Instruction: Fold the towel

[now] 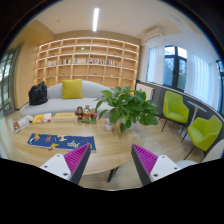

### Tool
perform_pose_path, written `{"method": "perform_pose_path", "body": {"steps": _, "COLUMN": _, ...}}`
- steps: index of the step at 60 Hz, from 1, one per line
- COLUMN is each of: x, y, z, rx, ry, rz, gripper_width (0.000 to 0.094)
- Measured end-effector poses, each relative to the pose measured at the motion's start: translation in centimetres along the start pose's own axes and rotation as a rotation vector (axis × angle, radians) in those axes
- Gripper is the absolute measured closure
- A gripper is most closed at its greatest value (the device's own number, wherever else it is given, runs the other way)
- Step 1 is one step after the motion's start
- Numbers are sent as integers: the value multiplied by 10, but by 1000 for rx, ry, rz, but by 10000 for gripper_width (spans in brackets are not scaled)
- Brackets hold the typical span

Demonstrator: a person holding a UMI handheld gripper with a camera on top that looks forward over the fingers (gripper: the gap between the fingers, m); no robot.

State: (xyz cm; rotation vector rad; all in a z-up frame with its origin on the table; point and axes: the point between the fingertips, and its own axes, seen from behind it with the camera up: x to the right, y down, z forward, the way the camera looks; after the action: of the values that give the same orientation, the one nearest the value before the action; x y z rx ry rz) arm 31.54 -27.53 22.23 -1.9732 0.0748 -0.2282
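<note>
The gripper [104, 160] is hovering above a wooden bench [110, 150], its jaws standing wide apart with nothing held between them. The two purple pads [76, 157] are facing each other across bare wood, and no part of either finger is touching the bench surface as far as the view is showing.

Just beyond the fingers, toward the far left part of the bench, a blue patterned towel [60, 142] is lying flat and spread out, well clear of the jaws. Past it, near the far edge, a small cluster of toys [86, 114] is sitting, and a picture book [32, 121] is resting at the far left corner. A leafy potted plant [127, 106] is standing on the far right side of the bench, its leaves spreading out over the wood.

Behind the bench, a light sofa [60, 100] is carrying a yellow cushion [72, 89] and a black bag [38, 95]. A tall wooden bookshelf [88, 62] is filling the wall behind it. Two lime-green chairs [176, 106] are sitting off to the right, near a window with pale curtains [200, 75].
</note>
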Motion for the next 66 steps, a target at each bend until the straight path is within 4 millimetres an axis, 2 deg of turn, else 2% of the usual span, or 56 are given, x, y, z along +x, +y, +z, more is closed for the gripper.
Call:
{"method": "perform_pose_path", "body": {"steps": 1, "x": -1, "y": 1, "z": 0, "rx": -3, "ry": -2, "rz": -2, "gripper_width": 87}}
{"method": "perform_pose_path", "body": {"steps": 2, "x": 3, "y": -2, "z": -16, "rx": -11, "ry": -2, "rz": -5, "gripper_width": 87}}
{"method": "perform_pose_path", "body": {"steps": 3, "x": -2, "y": 4, "z": -1, "rx": -11, "ry": -4, "rz": -7, "gripper_width": 88}}
{"method": "perform_pose_path", "body": {"steps": 8, "x": -9, "y": 11, "z": -11, "rx": -37, "ry": -14, "rz": -17, "gripper_width": 89}}
{"method": "perform_pose_path", "body": {"steps": 9, "x": -15, "y": 14, "z": -19, "rx": -43, "ry": -15, "rz": -20, "gripper_width": 89}}
{"method": "perform_pose_path", "body": {"steps": 11, "x": -23, "y": 20, "z": -22, "rx": -56, "ry": -24, "rz": -24, "gripper_width": 90}}
{"method": "perform_pose_path", "body": {"steps": 15, "x": -41, "y": 38, "z": -17, "rx": -89, "ry": -57, "rz": -28, "gripper_width": 90}}
{"method": "perform_pose_path", "body": {"steps": 19, "x": -73, "y": 58, "z": -21, "rx": -130, "ry": -105, "rz": -31, "gripper_width": 85}}
{"method": "perform_pose_path", "body": {"steps": 23, "x": -110, "y": 77, "z": -24, "rx": -164, "ry": -160, "rz": -39, "gripper_width": 86}}
{"method": "perform_pose_path", "body": {"steps": 30, "x": -192, "y": 108, "z": -26, "rx": -218, "ry": -266, "rz": -64, "gripper_width": 84}}
{"method": "perform_pose_path", "body": {"steps": 39, "x": -305, "y": 125, "z": -23, "rx": -275, "ry": -410, "rz": -92, "gripper_width": 81}}
{"method": "perform_pose_path", "body": {"steps": 46, "x": -395, "y": 123, "z": -4, "rx": -279, "ry": -488, "rz": -96, "gripper_width": 81}}
{"method": "perform_pose_path", "body": {"steps": 54, "x": -482, "y": 118, "z": 35, "rx": -300, "ry": -541, "rz": -78, "gripper_width": 89}}
{"method": "perform_pose_path", "body": {"steps": 60, "x": -524, "y": 114, "z": 74, "rx": -316, "ry": -521, "rz": -55, "gripper_width": 88}}
{"method": "perform_pose_path", "body": {"steps": 66, "x": -550, "y": 110, "z": 117, "rx": -299, "ry": -477, "rz": -56, "gripper_width": 86}}
